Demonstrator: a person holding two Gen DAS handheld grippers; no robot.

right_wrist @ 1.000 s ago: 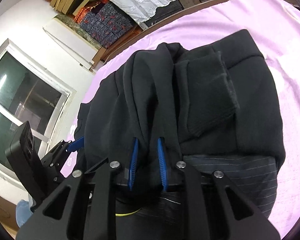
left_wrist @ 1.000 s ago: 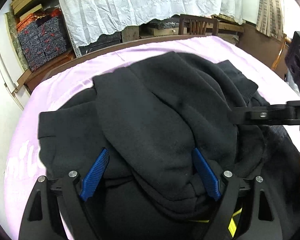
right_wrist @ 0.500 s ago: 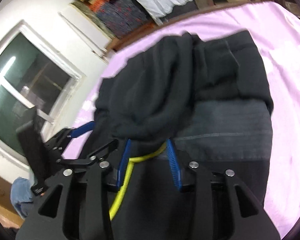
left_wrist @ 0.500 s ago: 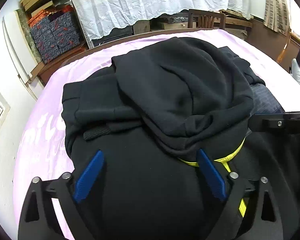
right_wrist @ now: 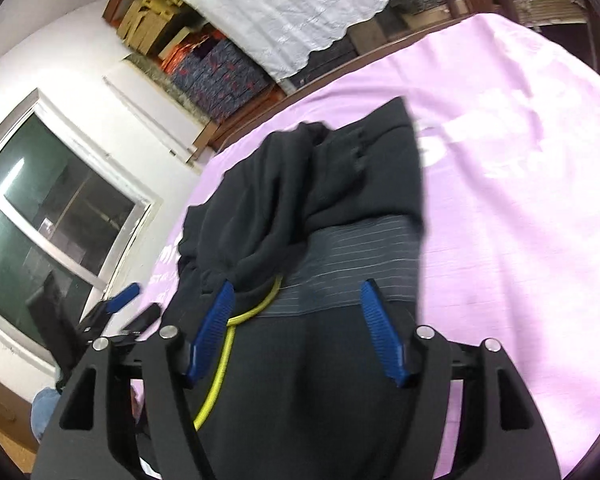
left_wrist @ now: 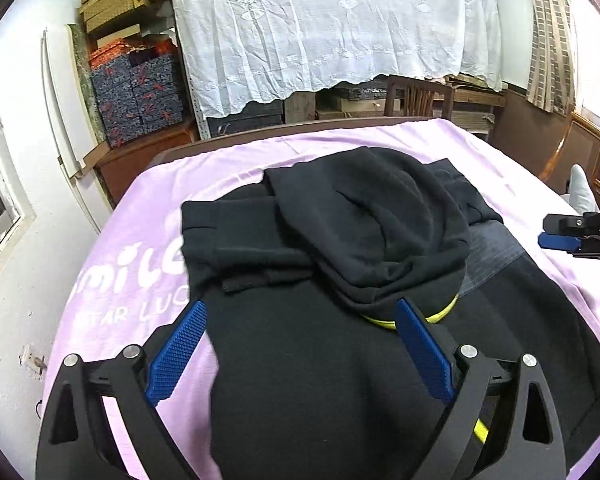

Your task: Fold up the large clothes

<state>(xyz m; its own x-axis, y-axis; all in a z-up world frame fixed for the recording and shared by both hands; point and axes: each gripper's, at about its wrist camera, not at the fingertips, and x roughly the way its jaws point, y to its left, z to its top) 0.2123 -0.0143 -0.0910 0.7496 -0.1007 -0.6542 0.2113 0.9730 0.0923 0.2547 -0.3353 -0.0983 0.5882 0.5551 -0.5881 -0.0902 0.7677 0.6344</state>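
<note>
A black hooded sweatshirt lies on the pink sheet. Its hood and sleeves are folded onto the body, and a yellow cord and a grey striped lining show. My left gripper is open and empty above the near part of the garment. My right gripper is open and empty above the same garment, near the yellow cord; it also shows at the right edge of the left wrist view.
The bed's dark wooden frame runs along the far side. Behind it are patterned boxes, a white lace cloth and a wooden chair. A window is in the wall left of the bed.
The right gripper opened and let go of the hood fabric. Both grippers pulled back toward me and rose. The hood now rests folded on the body.
</note>
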